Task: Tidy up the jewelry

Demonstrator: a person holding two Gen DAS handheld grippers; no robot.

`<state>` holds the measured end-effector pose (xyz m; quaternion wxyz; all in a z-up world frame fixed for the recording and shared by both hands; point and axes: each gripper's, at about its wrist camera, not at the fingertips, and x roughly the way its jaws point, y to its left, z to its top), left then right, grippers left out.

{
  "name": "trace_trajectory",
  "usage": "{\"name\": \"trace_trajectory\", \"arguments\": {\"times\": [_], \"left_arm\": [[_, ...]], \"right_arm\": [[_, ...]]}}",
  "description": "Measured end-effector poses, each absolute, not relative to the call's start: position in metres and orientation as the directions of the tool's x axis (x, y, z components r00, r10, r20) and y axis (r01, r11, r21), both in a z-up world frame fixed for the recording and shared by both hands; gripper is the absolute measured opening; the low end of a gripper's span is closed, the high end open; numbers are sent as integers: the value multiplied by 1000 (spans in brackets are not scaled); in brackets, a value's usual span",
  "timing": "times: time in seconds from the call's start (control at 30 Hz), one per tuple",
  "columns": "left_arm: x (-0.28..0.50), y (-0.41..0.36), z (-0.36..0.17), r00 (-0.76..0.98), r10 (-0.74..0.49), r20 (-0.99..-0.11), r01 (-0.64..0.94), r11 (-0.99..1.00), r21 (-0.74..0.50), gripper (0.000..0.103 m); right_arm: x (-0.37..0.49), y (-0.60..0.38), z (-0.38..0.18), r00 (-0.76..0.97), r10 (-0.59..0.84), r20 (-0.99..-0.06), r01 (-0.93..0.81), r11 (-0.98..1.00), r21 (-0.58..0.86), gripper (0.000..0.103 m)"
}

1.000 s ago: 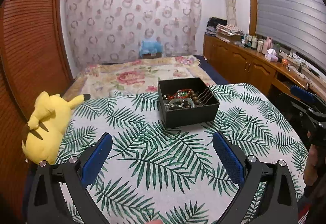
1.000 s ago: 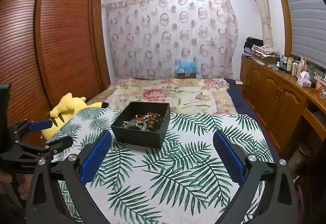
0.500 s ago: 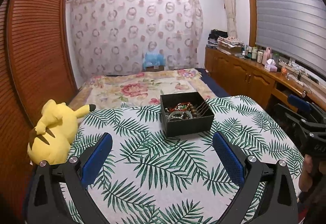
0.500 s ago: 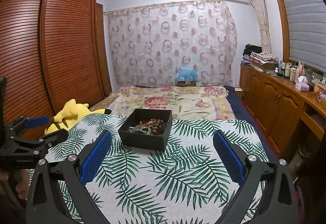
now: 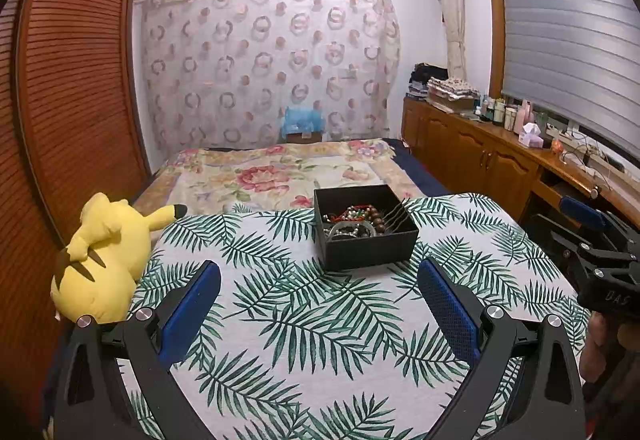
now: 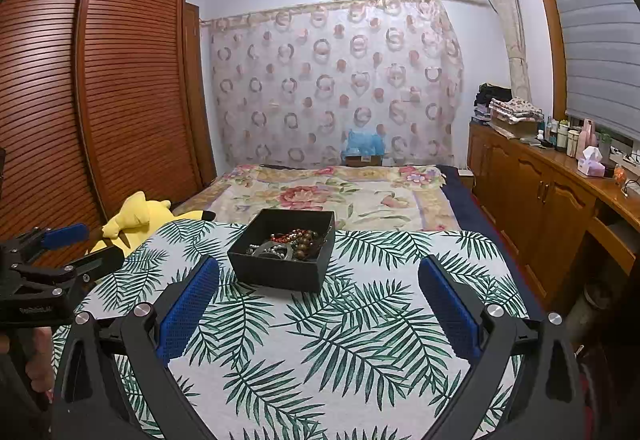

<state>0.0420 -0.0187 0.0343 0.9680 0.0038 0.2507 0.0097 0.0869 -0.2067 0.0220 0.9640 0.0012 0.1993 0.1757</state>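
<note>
A black box [image 5: 364, 226] is set on the far middle of the desk [image 5: 304, 324], which is covered by a palm-leaf cloth. The jewelry [image 5: 354, 220] is heaped inside the box: brown and red beads, a metal bangle and thin dark pins leaned against the right wall. No piece is seen on the cloth outside the box. This placement fits either a tangled pile awaiting sorting or a collection gathered into the box; the two cannot be told apart here.

A yellow plush [image 5: 106, 260] is laid at the left edge of the desk, apart from the box.

The left gripper [image 5: 318, 304] is held near, above the cloth, and aimed at the box, so that the box is framed between its blue pads. Its jaws are spread wide; nothing is gripped or touched. The right gripper [image 6: 318, 304] is held likewise, near and to the right, with the box seen left of centre. Its jaws are also fully released and empty. Both tools are kept well short of the box, presumably to keep its contents in view.
</note>
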Motion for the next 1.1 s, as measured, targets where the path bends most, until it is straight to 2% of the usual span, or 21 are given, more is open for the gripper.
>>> {"name": "trace_trajectory", "arguments": {"times": [1.1], "left_arm": [[41,-19,32,874,22,-485,-21,1000,9,95]], "right_arm": [[88,-207,18,856,340,-389,-338,938,75,100]]}}
